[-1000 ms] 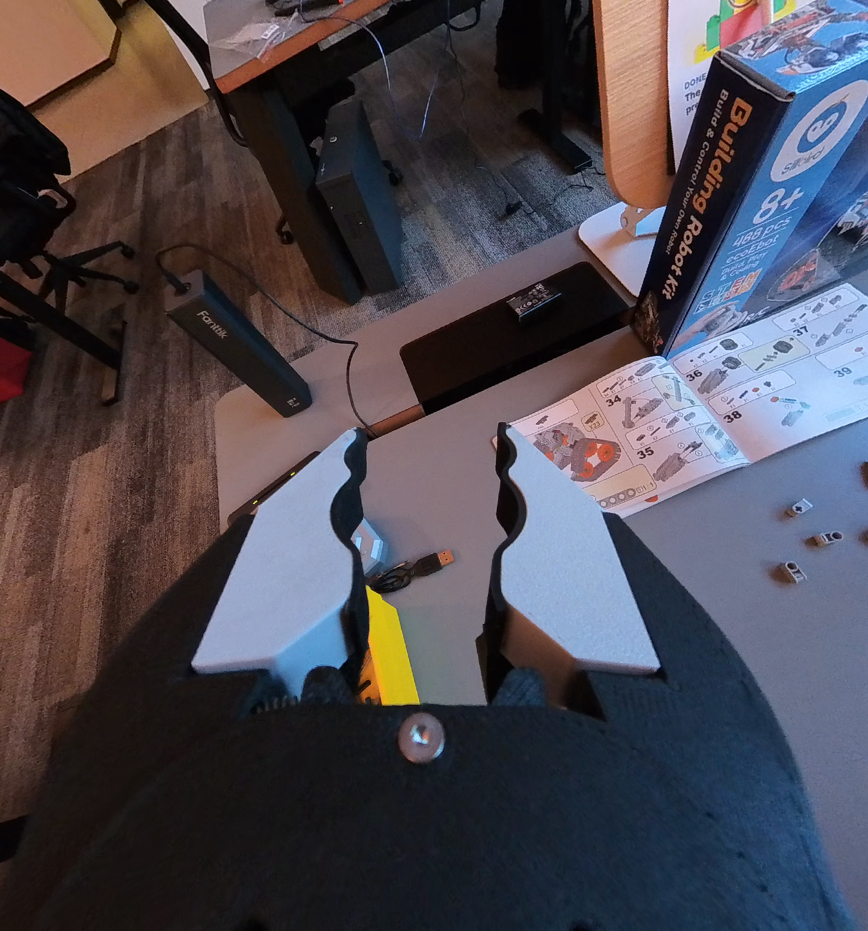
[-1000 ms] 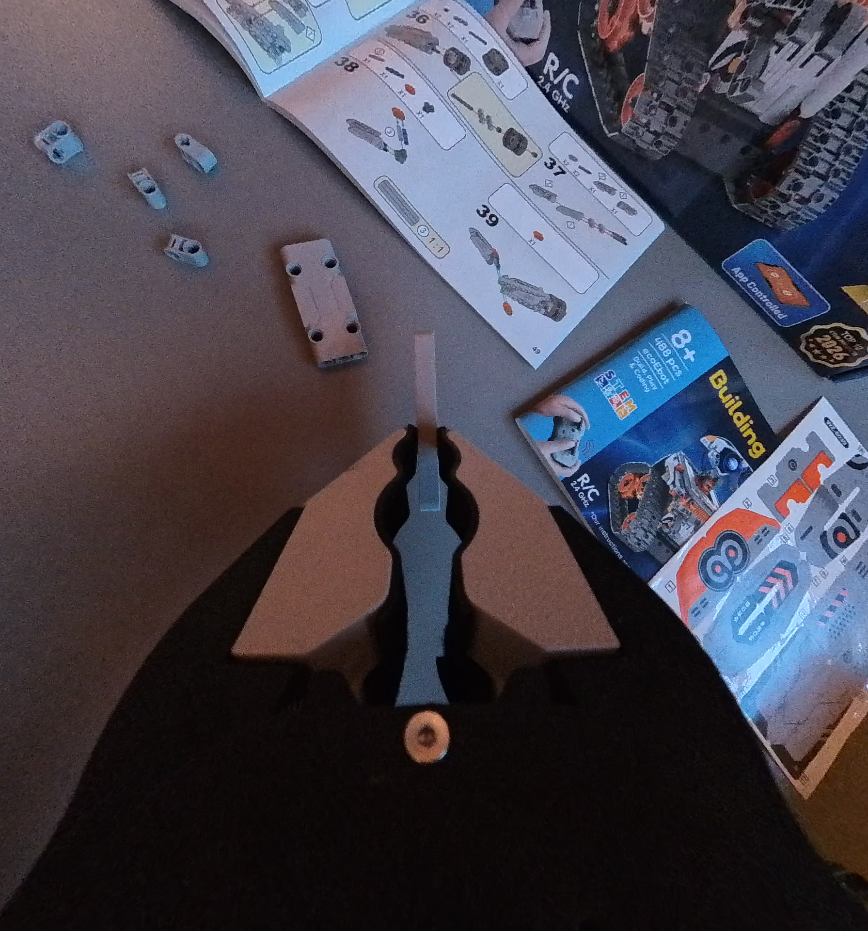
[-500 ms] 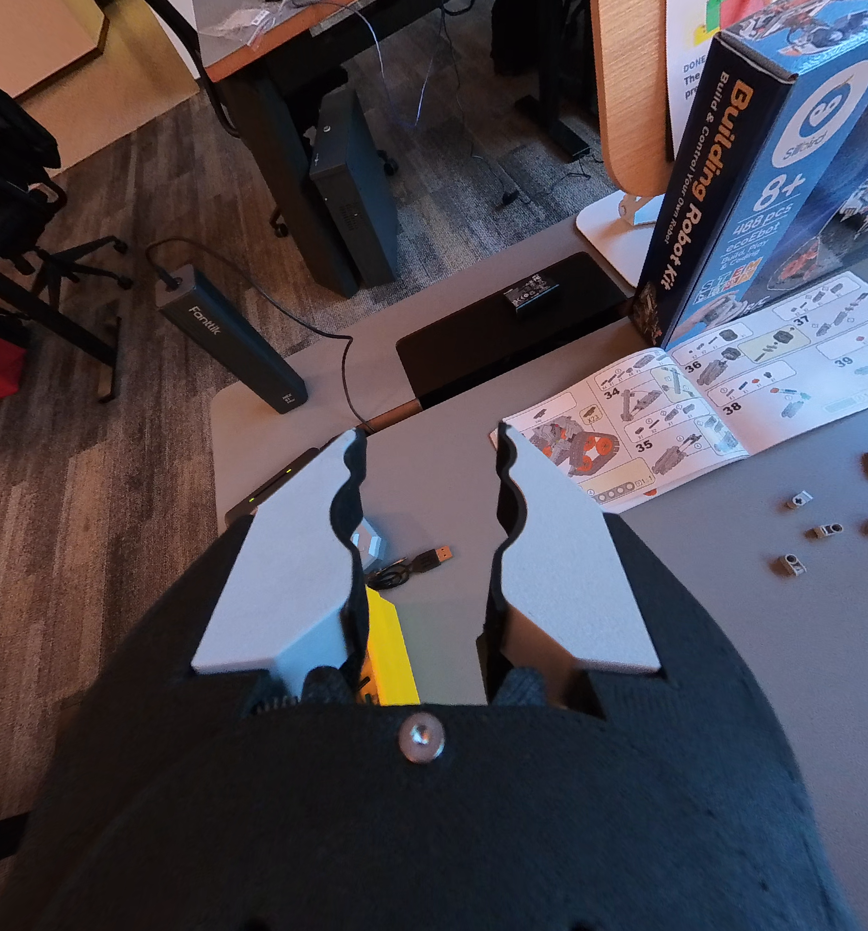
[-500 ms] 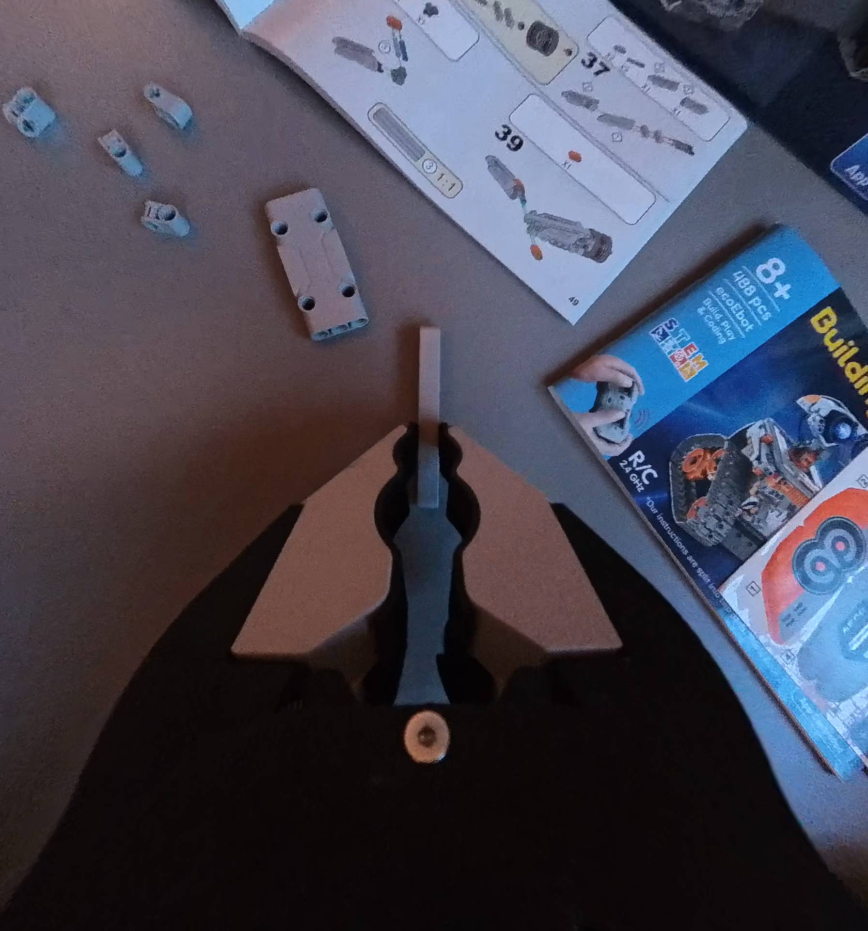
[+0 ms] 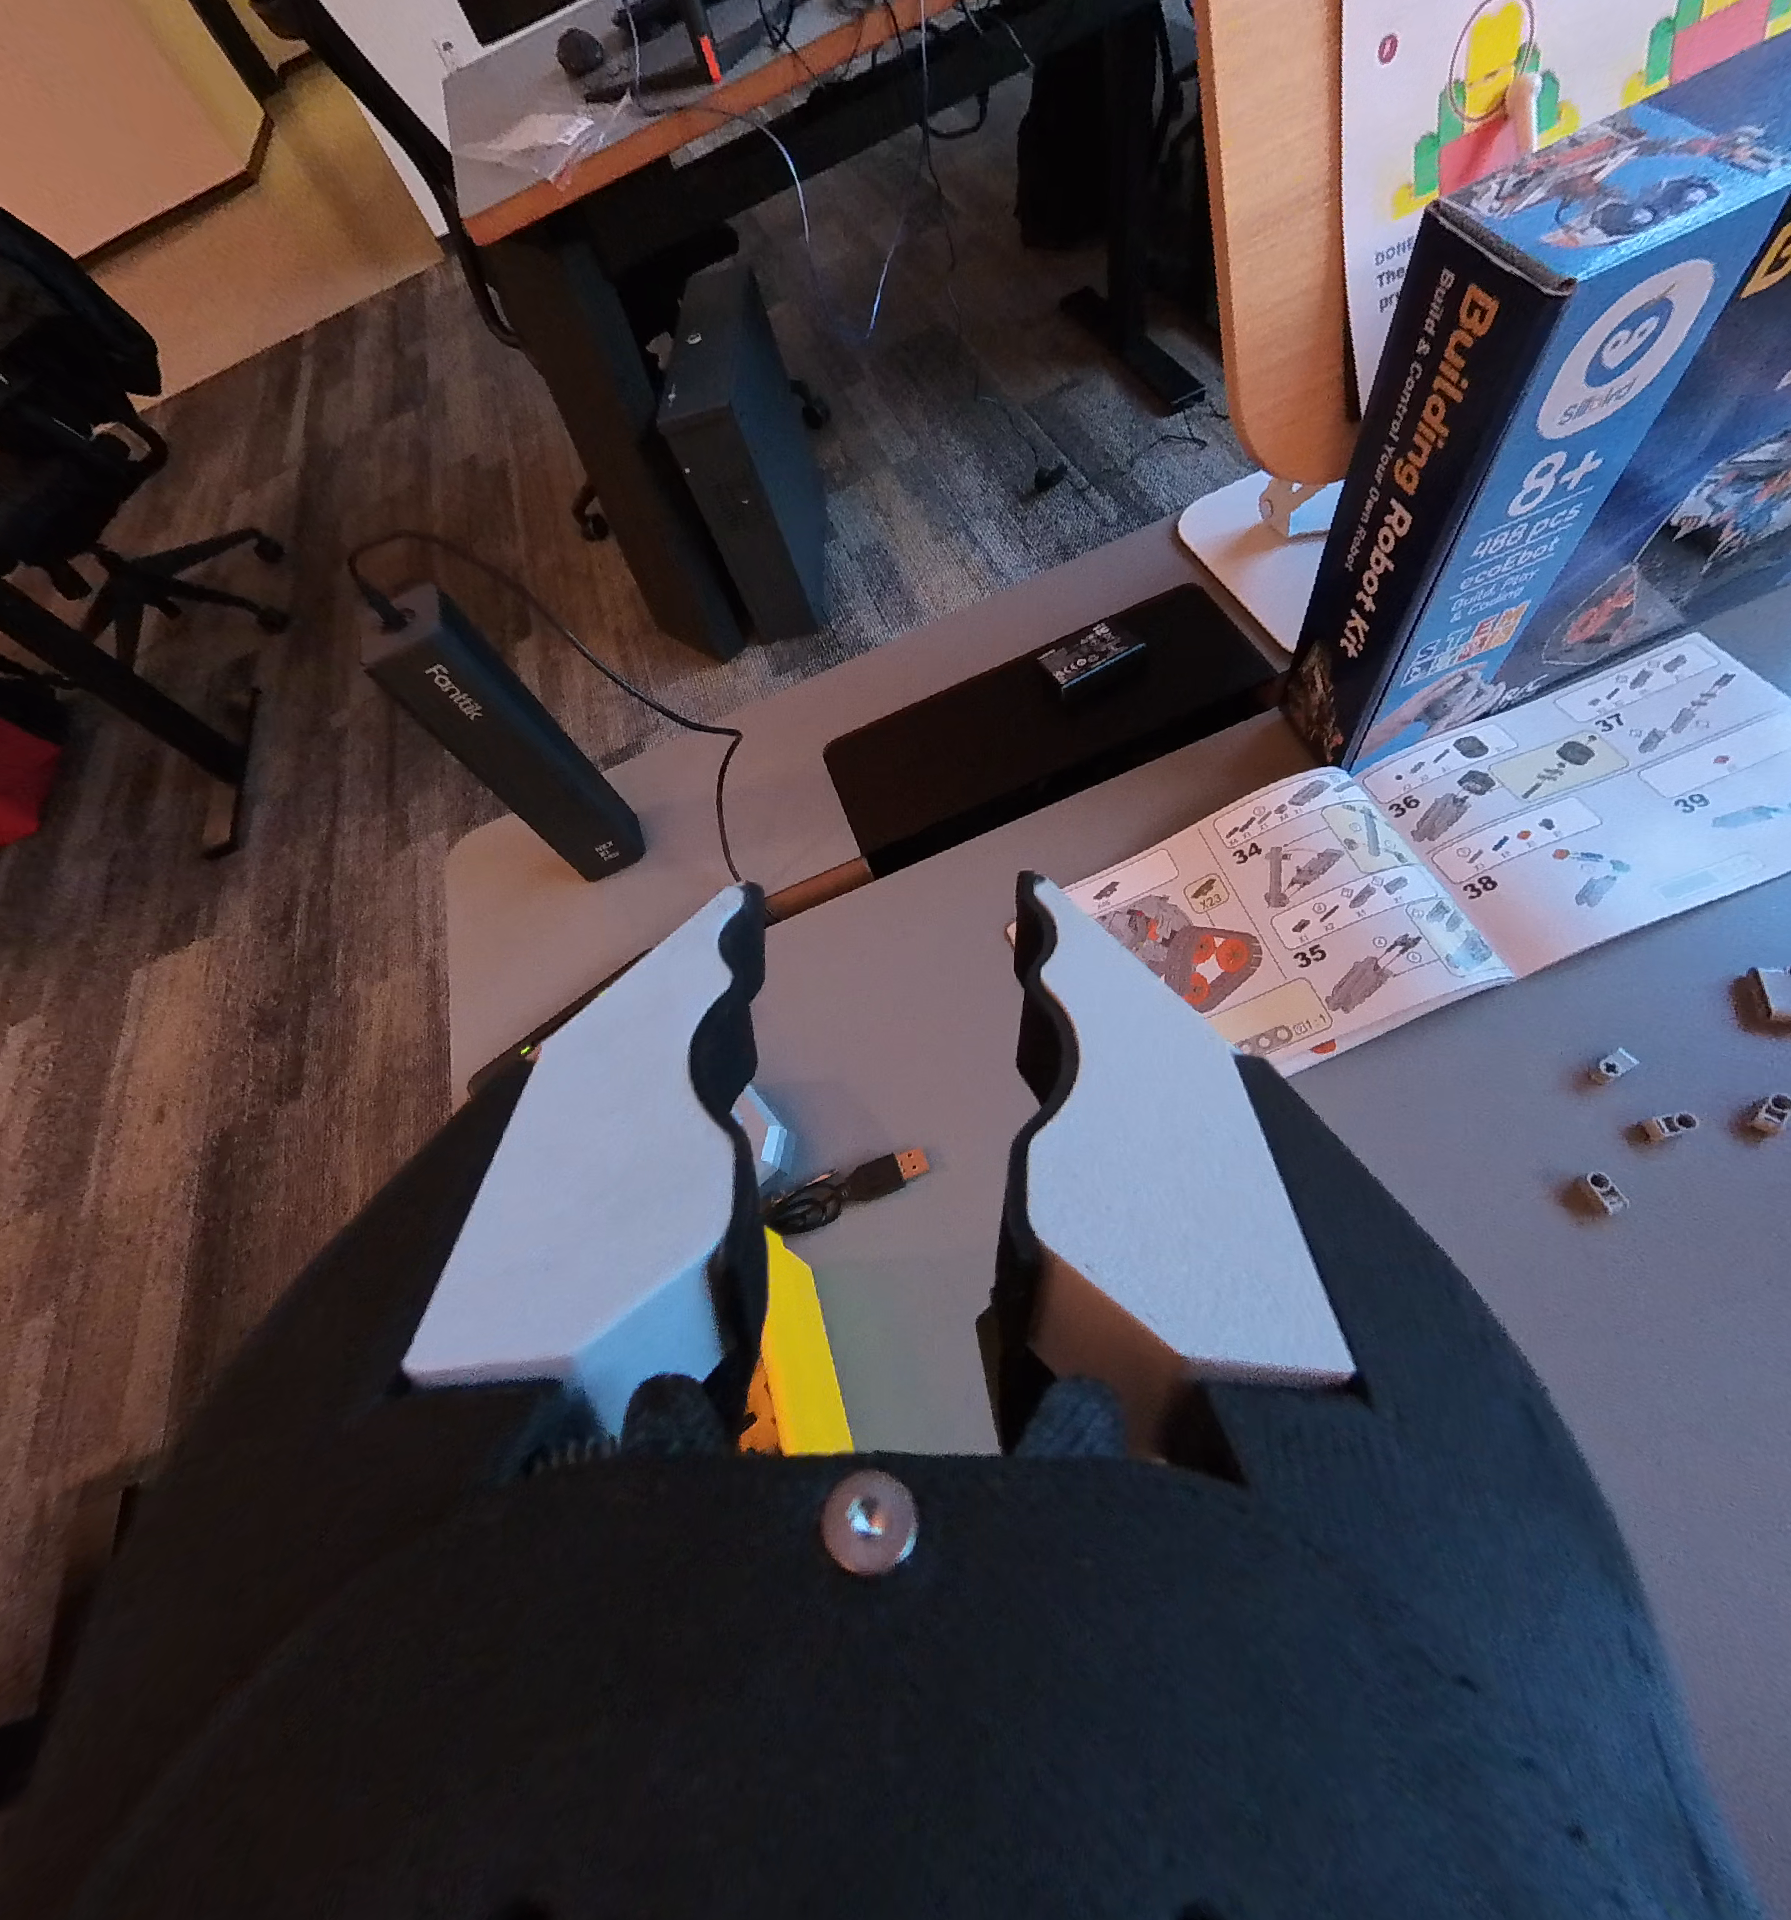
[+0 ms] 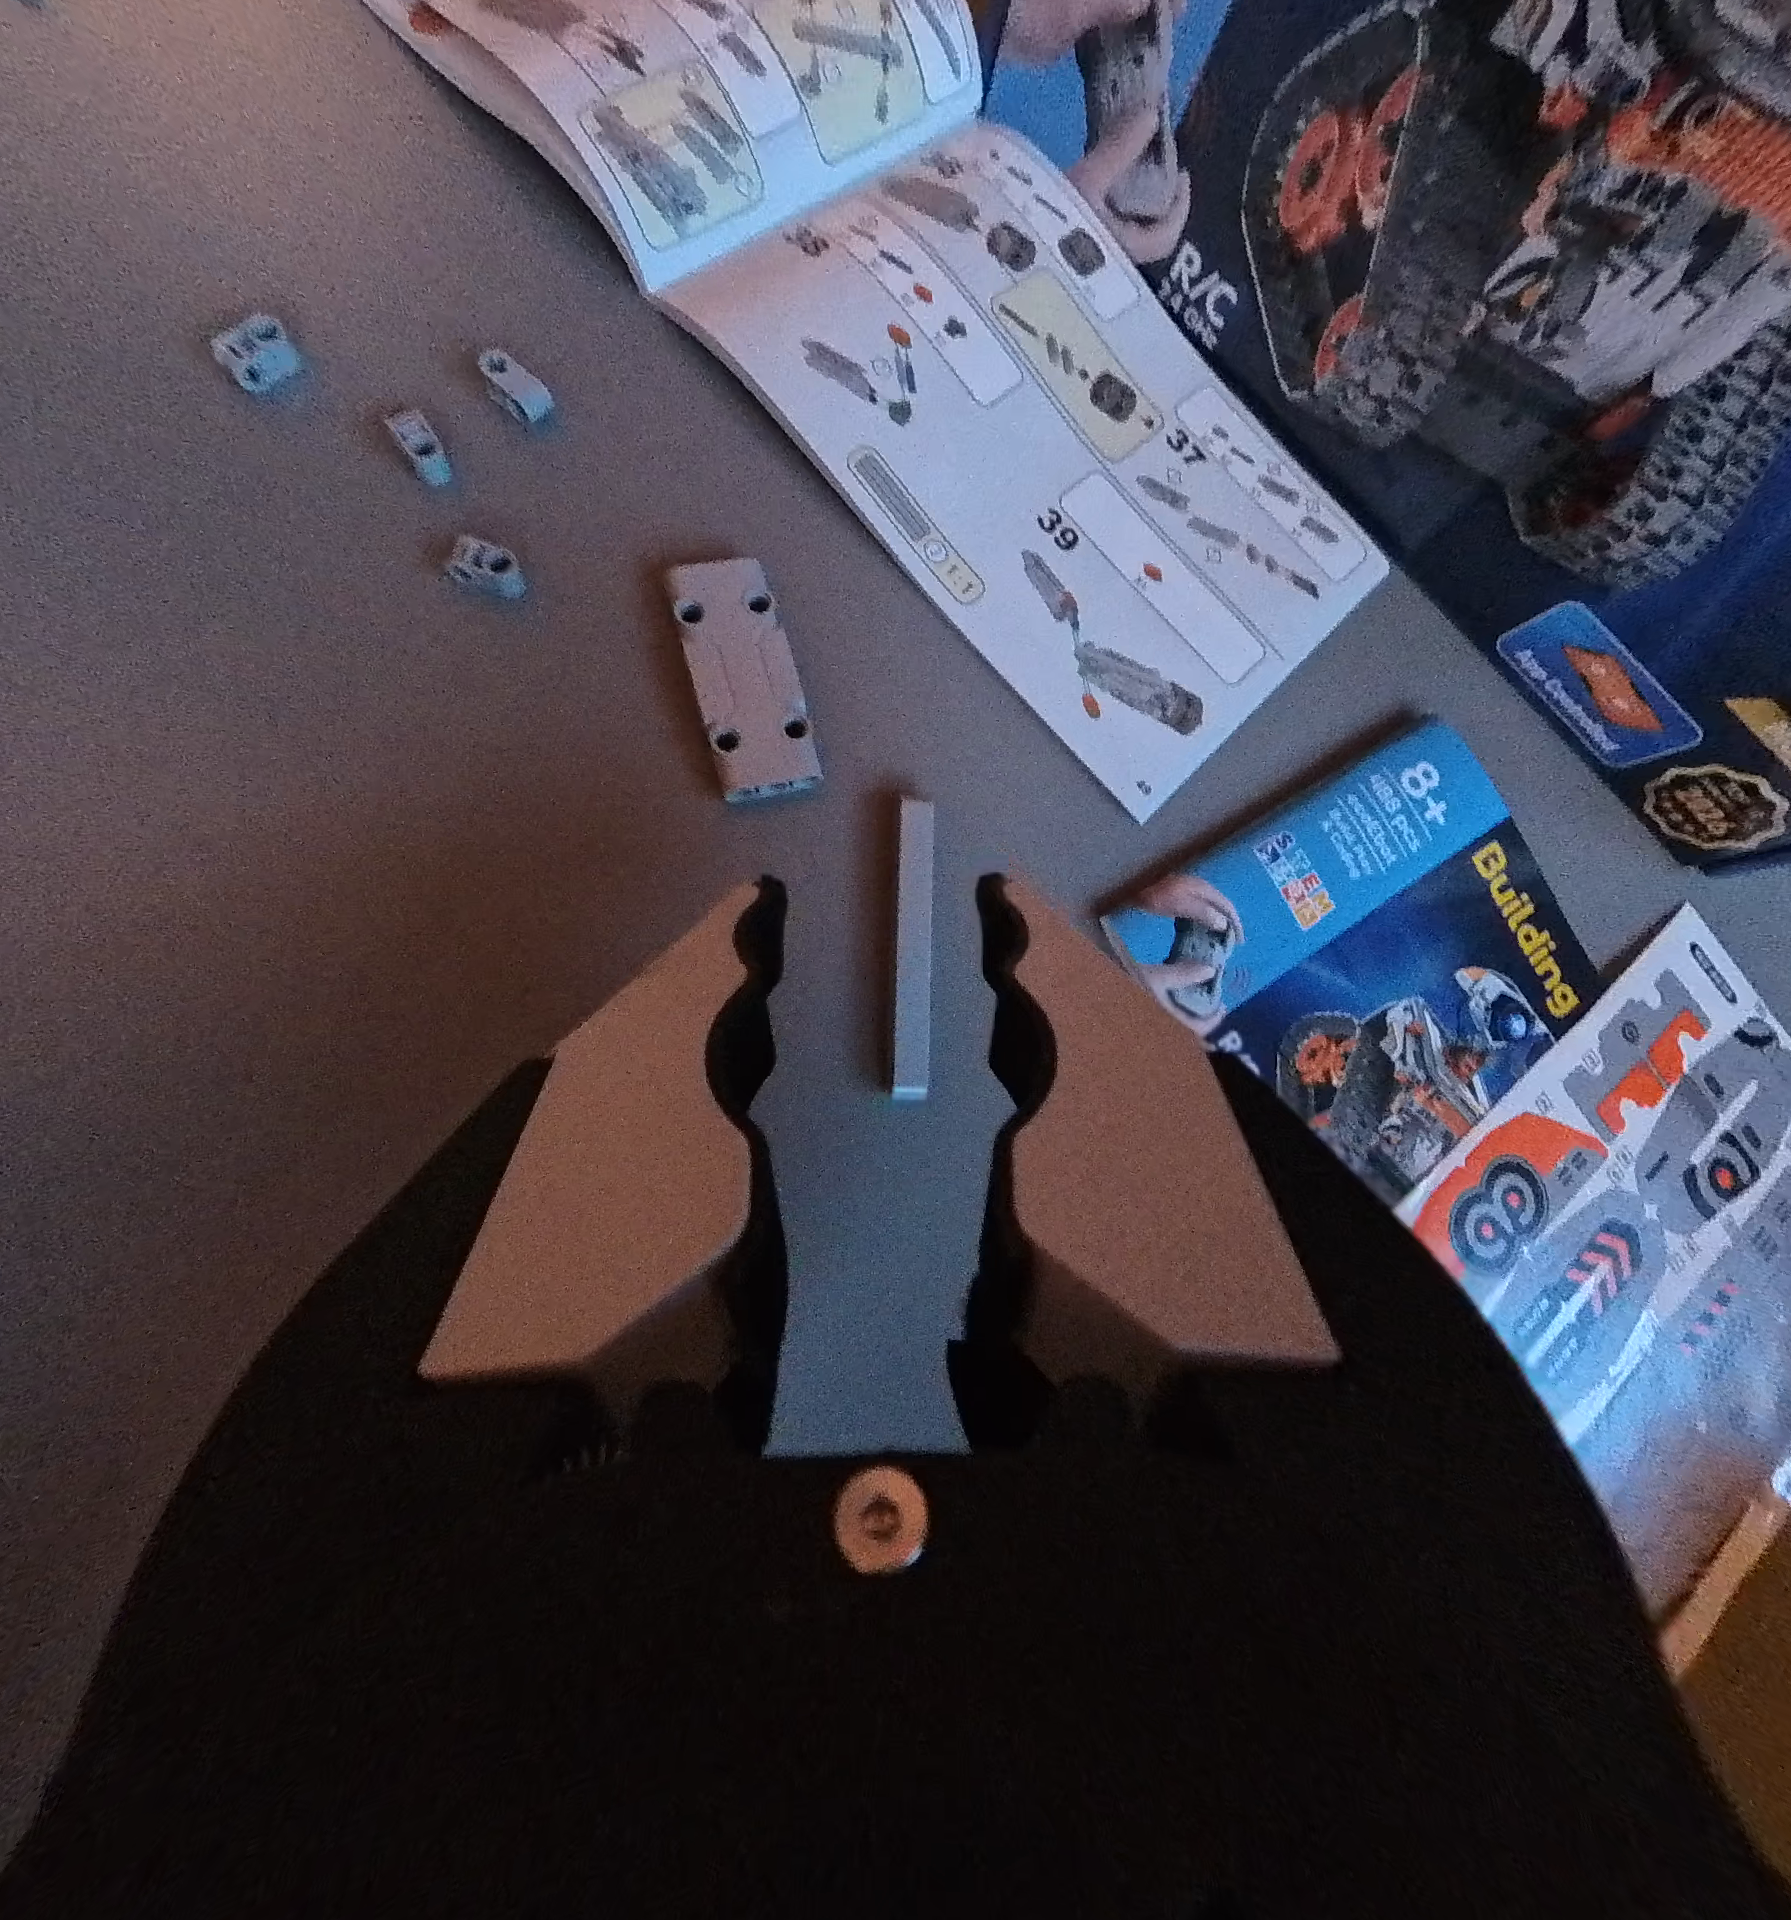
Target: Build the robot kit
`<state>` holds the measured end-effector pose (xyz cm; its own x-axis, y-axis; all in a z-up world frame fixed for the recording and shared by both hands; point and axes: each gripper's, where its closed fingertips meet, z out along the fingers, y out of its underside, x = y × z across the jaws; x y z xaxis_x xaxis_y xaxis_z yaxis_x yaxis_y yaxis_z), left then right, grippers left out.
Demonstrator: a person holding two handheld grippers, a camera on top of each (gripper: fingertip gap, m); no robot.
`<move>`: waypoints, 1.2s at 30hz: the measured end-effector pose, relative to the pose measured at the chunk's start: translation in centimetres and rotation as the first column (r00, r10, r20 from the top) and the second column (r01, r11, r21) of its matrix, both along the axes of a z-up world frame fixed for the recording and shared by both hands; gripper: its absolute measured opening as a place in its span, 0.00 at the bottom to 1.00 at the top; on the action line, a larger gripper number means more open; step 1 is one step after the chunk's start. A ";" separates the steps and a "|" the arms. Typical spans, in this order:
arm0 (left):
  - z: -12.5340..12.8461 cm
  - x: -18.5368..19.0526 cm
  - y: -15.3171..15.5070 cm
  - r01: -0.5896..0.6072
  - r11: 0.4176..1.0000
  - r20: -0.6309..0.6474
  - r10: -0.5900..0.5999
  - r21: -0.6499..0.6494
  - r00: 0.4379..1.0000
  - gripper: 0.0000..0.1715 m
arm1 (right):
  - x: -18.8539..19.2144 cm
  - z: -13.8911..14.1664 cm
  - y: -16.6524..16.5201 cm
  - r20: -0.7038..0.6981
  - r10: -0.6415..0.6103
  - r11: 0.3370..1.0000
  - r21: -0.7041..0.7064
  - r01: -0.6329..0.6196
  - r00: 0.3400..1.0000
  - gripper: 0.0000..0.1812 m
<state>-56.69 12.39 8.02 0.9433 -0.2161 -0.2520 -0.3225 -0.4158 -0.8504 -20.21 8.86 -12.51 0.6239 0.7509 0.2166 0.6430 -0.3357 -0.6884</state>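
My right gripper (image 6: 880,888) is open over the grey table (image 6: 247,831). A thin grey bar (image 6: 912,945) lies on the table between its fingers, with a gap to each pad. A flat grey plate with four holes (image 6: 743,677) lies just beyond, to the left. Several small grey connector pieces (image 6: 486,566) lie farther left. My left gripper (image 5: 886,899) is open with nothing between its pads, above the table's left end. Under it lie a black USB cable (image 5: 855,1184) and a yellow piece (image 5: 803,1351). The small connectors also show in the left wrist view (image 5: 1665,1127).
An open instruction booklet (image 6: 1026,416) lies beyond the plate, also in the left wrist view (image 5: 1390,862). A blue kit box (image 5: 1597,416) stands behind it. A blue leaflet (image 6: 1369,935) and a sticker sheet (image 6: 1649,1195) lie at my right. Floor, desk and chair lie beyond the table's left edge.
My right gripper was shut on the thin grey bar; its fingers have opened and the bar now lies free on the table. The left gripper has barely moved.
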 end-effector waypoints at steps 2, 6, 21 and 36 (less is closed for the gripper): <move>-0.1 0.2 0.0 0.007 1.000 -0.006 -0.007 -0.005 1.000 0.27 | 1.4 -1.2 0.3 0.063 -0.040 0.999 -0.030 0.042 0.997 0.21; -0.7 0.7 0.3 0.019 1.000 -0.023 -0.019 -0.025 1.000 0.27 | 2.2 -2.2 0.6 0.026 -0.085 0.991 -0.105 0.087 0.996 0.20; 3.2 4.6 0.6 0.124 0.977 0.220 -0.161 0.173 0.962 0.31 | -4.9 9.0 0.4 -0.639 0.015 0.975 0.179 0.129 0.769 0.04; -2.4 24.5 -0.1 0.426 0.816 0.619 -0.575 0.390 0.535 0.31 | -9.9 11.5 2.4 -0.722 0.027 0.836 0.395 0.380 0.691 0.04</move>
<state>-32.21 12.25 5.57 0.5965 -0.7328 0.3274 0.2706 -0.2003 -0.9416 -30.13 11.29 -1.00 0.8496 0.5265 -0.0308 -0.1061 0.1135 -0.9879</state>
